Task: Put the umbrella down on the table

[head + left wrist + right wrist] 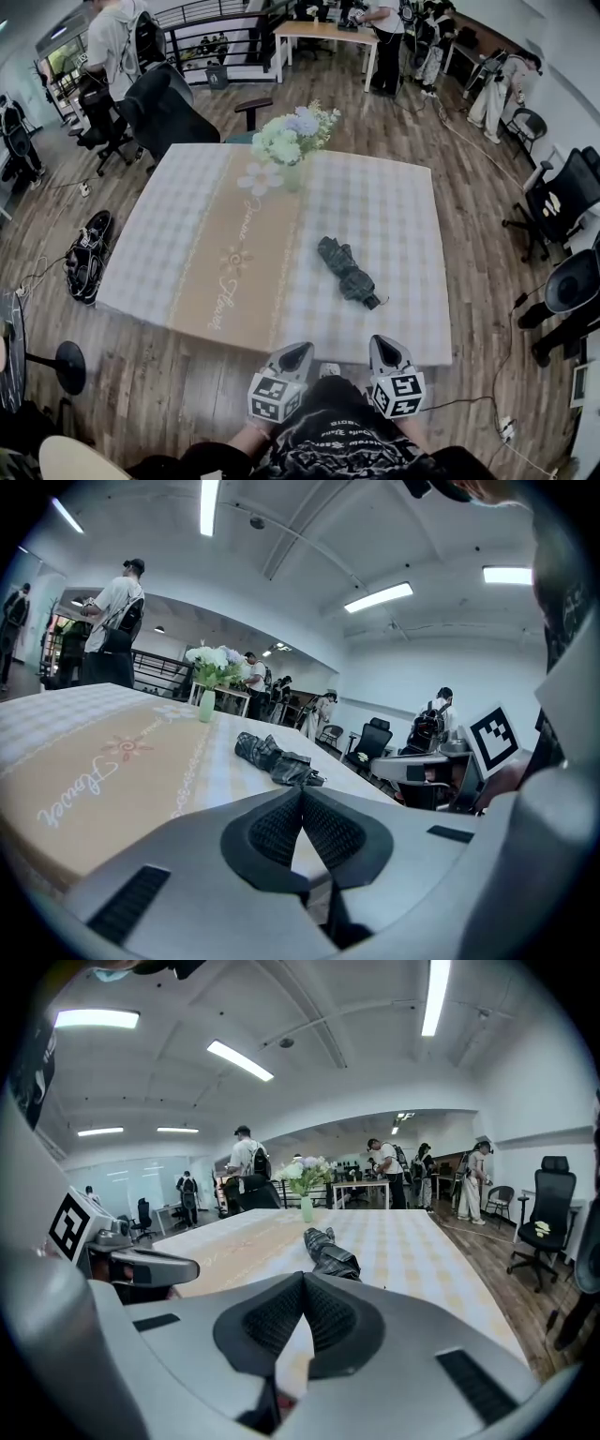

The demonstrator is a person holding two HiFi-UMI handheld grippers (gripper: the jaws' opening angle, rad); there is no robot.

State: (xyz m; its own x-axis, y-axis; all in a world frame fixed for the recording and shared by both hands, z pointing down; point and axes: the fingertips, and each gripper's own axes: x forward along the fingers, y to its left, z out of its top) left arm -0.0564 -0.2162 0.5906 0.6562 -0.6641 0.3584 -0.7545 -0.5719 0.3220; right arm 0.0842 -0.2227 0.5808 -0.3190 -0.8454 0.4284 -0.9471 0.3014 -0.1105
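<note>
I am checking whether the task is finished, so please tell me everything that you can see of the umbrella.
The umbrella is folded, compact, of dark crumpled fabric with a faint check. It lies flat and slanted on the checked tablecloth, right of the beige runner, its dark handle end towards the near edge. Only the cloth touches it.

The umbrella (348,272) lay on the table (403,216), to the right of the runner (239,253) along its middle and toward the near edge. The flower vase (292,150) stood on the runner at the far edge. The left gripper (296,353) and right gripper (383,349) sat side by side just off the near edge, apart from the umbrella. A chair (164,108) stood behind the far left corner.
</note>
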